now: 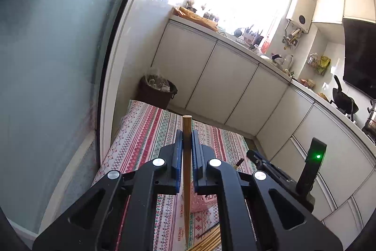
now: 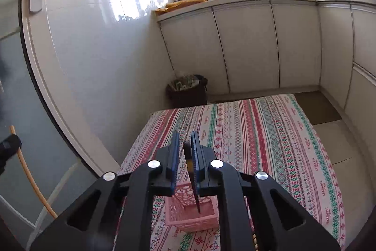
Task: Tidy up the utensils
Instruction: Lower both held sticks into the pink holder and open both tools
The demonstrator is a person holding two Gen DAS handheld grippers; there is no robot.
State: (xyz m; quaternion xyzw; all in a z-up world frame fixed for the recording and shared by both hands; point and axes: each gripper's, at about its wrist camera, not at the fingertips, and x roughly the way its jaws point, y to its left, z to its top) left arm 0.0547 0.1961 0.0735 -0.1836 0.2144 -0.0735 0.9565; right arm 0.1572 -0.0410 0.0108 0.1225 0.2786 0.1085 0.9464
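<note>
Bench [image 2: 270, 133] draped in a striped, patterned cloth [image 2: 235, 124] of red, green and white. Standing on it near the front edge, a pink perforated basket [image 2: 188, 213]. Beside that, a bundle of pale bamboo chopsticks [image 1: 209, 241] lying flat.

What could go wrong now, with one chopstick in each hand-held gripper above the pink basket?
1. The right hand-held gripper has its jaws parted; the dark chopstick hangs tip-down over the pink basket and might tip out past its rim.
2. The left hand-held gripper clamps the wooden chopstick mid-shaft; its tip could catch the loose chopsticks below.
</note>
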